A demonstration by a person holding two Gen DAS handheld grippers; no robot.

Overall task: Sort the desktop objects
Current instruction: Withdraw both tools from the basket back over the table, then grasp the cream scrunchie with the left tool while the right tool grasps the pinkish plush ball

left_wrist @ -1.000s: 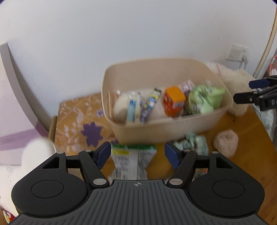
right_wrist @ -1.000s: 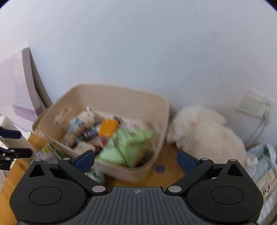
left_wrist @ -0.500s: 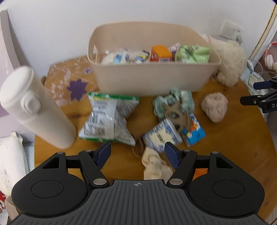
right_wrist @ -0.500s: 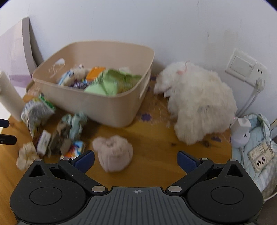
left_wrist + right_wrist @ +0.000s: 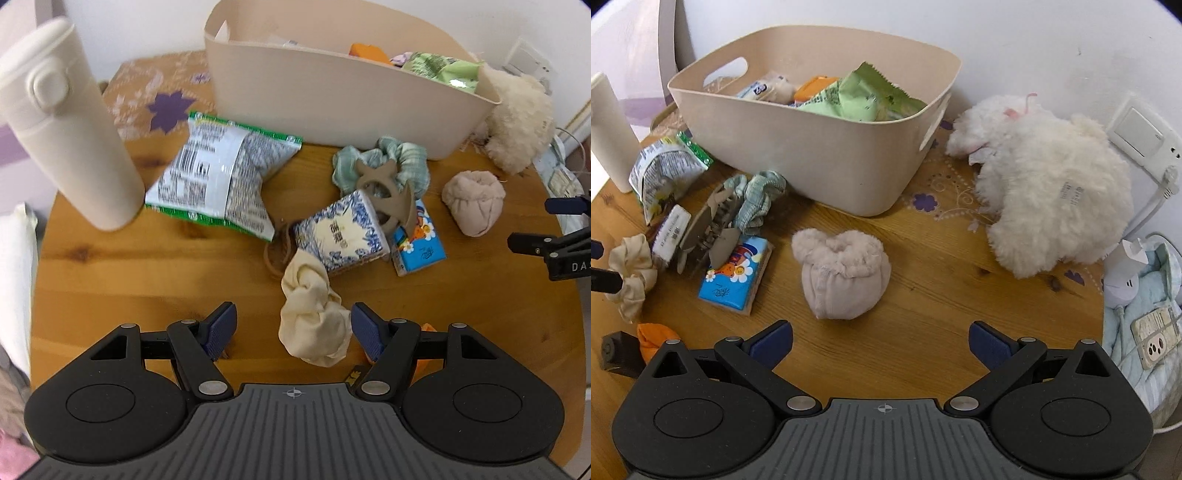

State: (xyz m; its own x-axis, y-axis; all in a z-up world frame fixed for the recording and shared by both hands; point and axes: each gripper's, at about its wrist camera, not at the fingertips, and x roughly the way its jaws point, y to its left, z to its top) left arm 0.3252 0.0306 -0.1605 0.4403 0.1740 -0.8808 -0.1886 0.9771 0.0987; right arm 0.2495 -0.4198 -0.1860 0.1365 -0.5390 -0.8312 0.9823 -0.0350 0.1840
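Observation:
A beige bin (image 5: 332, 92) (image 5: 820, 147) with snacks in it stands at the back of the round wooden table (image 5: 129, 266). In front of it lie a green-edged snack bag (image 5: 225, 177), a teal scrunchie (image 5: 384, 162), a brown hair claw (image 5: 388, 195), a blue-white tissue pack (image 5: 340, 236), a blue cartoon tissue pack (image 5: 735, 277) and a pink rolled sock (image 5: 846, 273). My left gripper (image 5: 293, 330) is open just above the table, and a cream scrunchie (image 5: 310, 321) lies between its fingers, untouched. My right gripper (image 5: 881, 341) is open, just short of the pink sock.
A tall cream flask (image 5: 66, 122) stands at the left. A white plush toy (image 5: 1045, 184) lies right of the bin, with a wall socket (image 5: 1141, 136) behind it. A small orange thing (image 5: 653, 338) lies near the table's front edge. A phone (image 5: 1156, 341) rests on blue cloth at far right.
Both grippers have sunk and tipped downward toward the table. The cream scrunchie now sits between the left fingers, and the pink sock is nearer the right gripper. Both stay open.

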